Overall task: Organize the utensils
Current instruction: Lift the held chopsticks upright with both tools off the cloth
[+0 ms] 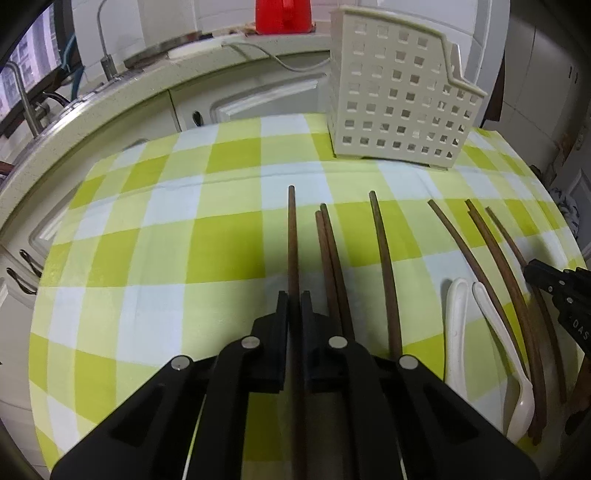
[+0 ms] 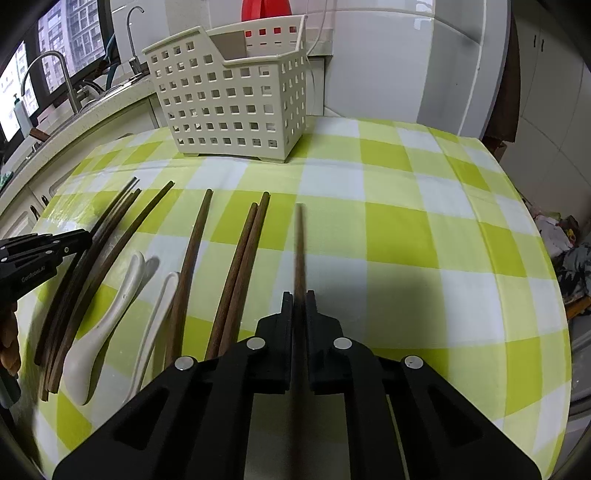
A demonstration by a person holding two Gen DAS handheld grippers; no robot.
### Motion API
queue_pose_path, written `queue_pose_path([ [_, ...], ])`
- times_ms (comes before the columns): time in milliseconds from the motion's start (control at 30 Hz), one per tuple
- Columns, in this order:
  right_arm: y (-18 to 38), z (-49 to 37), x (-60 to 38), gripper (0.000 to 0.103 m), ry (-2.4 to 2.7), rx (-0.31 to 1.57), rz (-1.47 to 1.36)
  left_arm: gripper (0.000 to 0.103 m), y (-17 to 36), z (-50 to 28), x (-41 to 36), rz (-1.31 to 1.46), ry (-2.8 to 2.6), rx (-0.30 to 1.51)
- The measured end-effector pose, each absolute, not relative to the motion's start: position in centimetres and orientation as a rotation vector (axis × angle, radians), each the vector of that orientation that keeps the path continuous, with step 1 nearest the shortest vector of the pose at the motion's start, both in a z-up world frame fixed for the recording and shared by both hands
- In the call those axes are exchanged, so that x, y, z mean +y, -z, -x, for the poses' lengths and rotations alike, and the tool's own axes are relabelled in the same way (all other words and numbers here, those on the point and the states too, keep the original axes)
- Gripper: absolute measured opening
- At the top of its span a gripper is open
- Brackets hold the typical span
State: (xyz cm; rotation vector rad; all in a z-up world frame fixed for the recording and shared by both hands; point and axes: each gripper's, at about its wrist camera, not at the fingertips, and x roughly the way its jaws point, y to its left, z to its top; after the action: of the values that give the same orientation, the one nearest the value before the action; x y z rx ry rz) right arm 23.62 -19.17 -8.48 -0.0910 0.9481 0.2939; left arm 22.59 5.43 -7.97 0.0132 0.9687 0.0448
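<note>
My left gripper [image 1: 294, 295] is shut on a brown chopstick [image 1: 292, 236] that points toward the cream perforated basket [image 1: 399, 99]. My right gripper [image 2: 299, 295] is shut on another brown chopstick [image 2: 299, 243], slightly blurred, pointing toward the far side of the table, right of the basket [image 2: 229, 99]. Several more chopsticks [image 1: 332, 258] [image 2: 240, 266] lie on the checked cloth between the two grippers. Two white spoons [image 1: 491, 325] [image 2: 110, 314] lie among them. The right gripper shows at the right edge of the left wrist view [image 1: 532, 273], the left gripper at the left edge of the right wrist view [image 2: 85, 236].
The green and white checked cloth [image 2: 406, 229] covers a round table. Behind it run a counter with a sink and tap [image 2: 55, 74], cabinet doors [image 1: 258, 99] and a red container [image 1: 282, 16]. A white appliance [image 2: 388, 62] stands at the back right.
</note>
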Motion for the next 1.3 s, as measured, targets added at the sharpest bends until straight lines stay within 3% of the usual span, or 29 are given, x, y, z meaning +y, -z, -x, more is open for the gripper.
queue_pose_path([
  [567, 2.3, -20.2, -20.5, 0.007, -0.309, 0.824, 0.070, 0.007, 0.8, -17.1, 3.9, -0.129, -0.142, 0.773],
  [967, -2.0, -17.7, -21.3, 0.007, -0.321, 0.730, 0.067, 0.007, -1.5, -14.7, 2.2, -0.149, -0.128, 0.709],
  [1300, -4.6, -17.7, -22.7, 0.007, -0.339, 0.691, 0.042, 0.006, -6.7, -14.4, 3.4, -0.009, 0.041, 0.622],
])
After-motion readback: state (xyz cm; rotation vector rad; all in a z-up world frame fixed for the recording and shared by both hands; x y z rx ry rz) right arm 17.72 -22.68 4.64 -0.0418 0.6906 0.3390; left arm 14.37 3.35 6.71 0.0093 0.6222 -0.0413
